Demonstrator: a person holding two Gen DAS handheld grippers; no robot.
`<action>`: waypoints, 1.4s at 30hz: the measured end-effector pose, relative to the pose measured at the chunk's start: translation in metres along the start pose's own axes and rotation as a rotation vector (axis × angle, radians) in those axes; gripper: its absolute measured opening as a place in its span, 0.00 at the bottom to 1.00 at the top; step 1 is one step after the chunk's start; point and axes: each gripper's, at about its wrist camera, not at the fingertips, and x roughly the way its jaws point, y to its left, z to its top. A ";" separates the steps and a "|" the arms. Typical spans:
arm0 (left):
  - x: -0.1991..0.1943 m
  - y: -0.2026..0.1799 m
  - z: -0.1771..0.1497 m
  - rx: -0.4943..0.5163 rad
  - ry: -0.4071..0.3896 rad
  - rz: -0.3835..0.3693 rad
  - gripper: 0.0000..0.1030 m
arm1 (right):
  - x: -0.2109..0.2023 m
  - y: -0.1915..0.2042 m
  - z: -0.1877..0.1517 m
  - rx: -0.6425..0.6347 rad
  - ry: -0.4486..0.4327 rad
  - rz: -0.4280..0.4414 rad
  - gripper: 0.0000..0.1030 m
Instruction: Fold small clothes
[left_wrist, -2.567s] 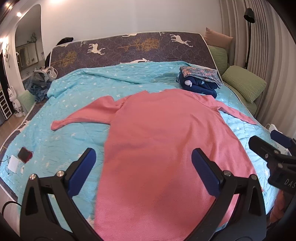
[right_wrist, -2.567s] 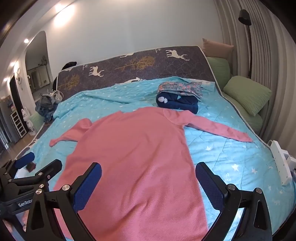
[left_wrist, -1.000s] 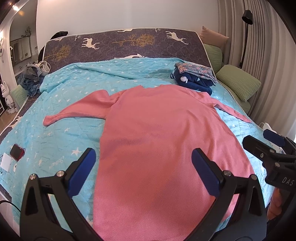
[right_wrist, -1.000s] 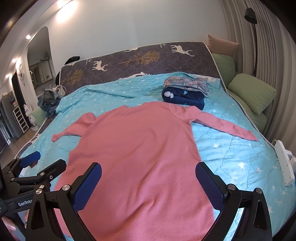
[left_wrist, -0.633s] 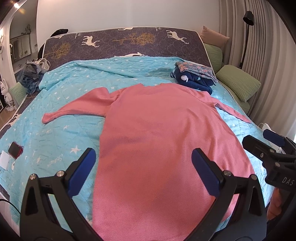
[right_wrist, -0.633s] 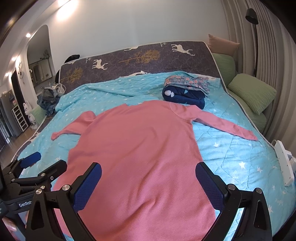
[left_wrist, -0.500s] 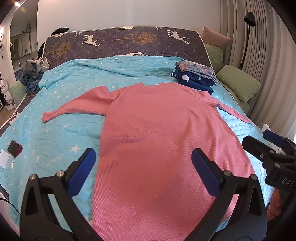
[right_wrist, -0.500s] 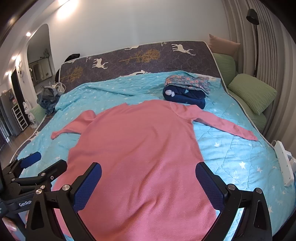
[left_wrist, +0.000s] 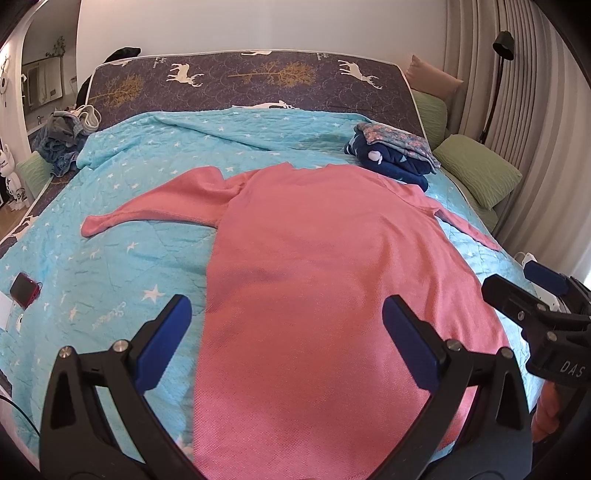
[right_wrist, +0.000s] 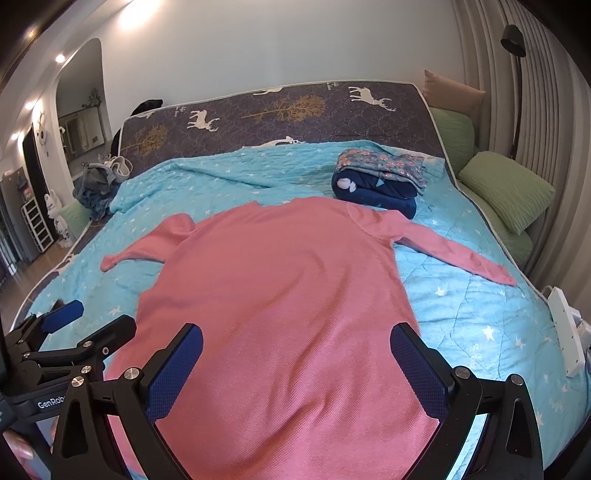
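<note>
Spread wide under everything — a turquoise star-print quilt (left_wrist: 110, 221). At eleven o'clock, a heap of denim clothes (left_wrist: 61, 144). At two, green pillows (left_wrist: 476, 171). At nine — a red phone (left_wrist: 25, 294).

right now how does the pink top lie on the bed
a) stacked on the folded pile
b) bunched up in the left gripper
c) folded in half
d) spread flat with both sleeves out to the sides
d: the pink top lies spread flat on the blue quilt, a sleeve out to each side, apart from the folded pile; both grippers are open and empty.
</note>
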 end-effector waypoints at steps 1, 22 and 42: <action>0.000 0.000 0.000 0.000 0.000 0.001 1.00 | 0.001 0.001 0.000 -0.001 0.001 0.000 1.00; 0.020 0.094 0.017 -0.158 0.004 -0.026 1.00 | 0.023 0.035 0.023 -0.055 0.031 -0.025 1.00; 0.225 0.357 0.078 -0.807 0.278 0.086 0.90 | 0.068 0.025 0.078 -0.026 -0.013 -0.144 1.00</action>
